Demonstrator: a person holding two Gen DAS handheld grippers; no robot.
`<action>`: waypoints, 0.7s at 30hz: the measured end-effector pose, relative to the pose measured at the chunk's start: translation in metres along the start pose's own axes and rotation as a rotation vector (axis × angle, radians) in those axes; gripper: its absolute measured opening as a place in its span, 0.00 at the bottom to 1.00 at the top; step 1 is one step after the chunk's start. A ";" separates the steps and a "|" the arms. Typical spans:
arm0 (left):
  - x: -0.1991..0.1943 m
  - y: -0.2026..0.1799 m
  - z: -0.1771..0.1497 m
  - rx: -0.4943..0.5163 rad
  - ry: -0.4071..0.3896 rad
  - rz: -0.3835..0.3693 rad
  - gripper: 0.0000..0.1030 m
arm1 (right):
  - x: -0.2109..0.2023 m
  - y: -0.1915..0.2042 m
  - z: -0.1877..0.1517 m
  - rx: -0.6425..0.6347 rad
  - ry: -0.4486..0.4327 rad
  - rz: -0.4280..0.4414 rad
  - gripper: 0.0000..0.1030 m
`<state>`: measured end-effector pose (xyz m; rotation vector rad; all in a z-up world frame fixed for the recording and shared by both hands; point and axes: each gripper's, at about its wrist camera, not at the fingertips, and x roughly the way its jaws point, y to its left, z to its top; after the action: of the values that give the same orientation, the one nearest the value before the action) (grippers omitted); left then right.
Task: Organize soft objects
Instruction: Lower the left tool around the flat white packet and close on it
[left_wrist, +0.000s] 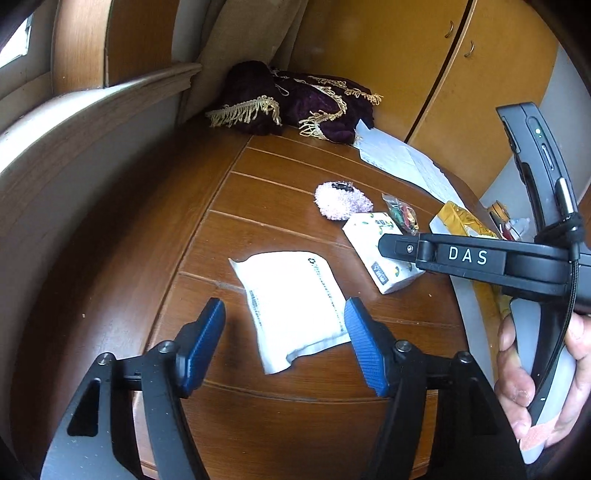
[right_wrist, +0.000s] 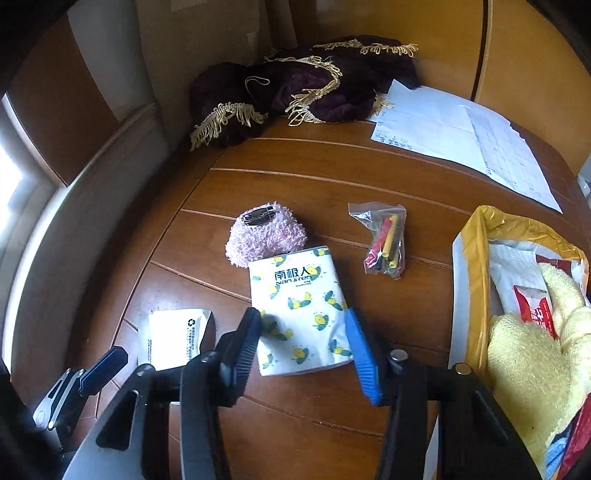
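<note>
A flat white plastic pouch (left_wrist: 295, 306) lies on the wooden table (left_wrist: 280, 177), and my left gripper (left_wrist: 284, 314) hangs open just above its near half. The same pouch (right_wrist: 173, 341) shows at lower left in the right wrist view. My right gripper (right_wrist: 303, 321) is open, its blue pads on either side of a white tissue pack with lemon print (right_wrist: 301, 310). That pack (left_wrist: 384, 254) sits under the right gripper's body (left_wrist: 469, 258) in the left wrist view. A fluffy pink item (right_wrist: 266, 236) with a dark clip on top touches the pack's far end. A yellow bag (right_wrist: 524, 314) at right holds soft yellow cloth.
A dark purple fringed cloth (right_wrist: 306, 88) is bunched at the table's far corner. Paper sheets (right_wrist: 454, 133) lie at back right. A small clear bag of coloured tubes (right_wrist: 386, 240) sits between the pink item and the yellow bag. A hand (left_wrist: 535, 373) grips the right tool.
</note>
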<state>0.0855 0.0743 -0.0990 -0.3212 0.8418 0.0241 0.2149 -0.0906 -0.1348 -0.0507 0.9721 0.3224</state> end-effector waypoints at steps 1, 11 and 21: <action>0.003 -0.003 0.002 0.007 0.006 0.004 0.67 | 0.000 -0.001 0.000 0.005 -0.002 0.000 0.38; 0.024 -0.026 0.000 0.109 0.007 0.164 0.66 | 0.002 0.001 -0.002 -0.010 0.000 0.102 0.72; 0.011 -0.009 0.000 0.105 0.006 0.153 0.52 | 0.011 0.014 -0.009 -0.031 0.025 0.058 0.53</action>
<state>0.0936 0.0648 -0.1047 -0.1584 0.8686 0.1209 0.2096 -0.0766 -0.1472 -0.0547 0.9945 0.3906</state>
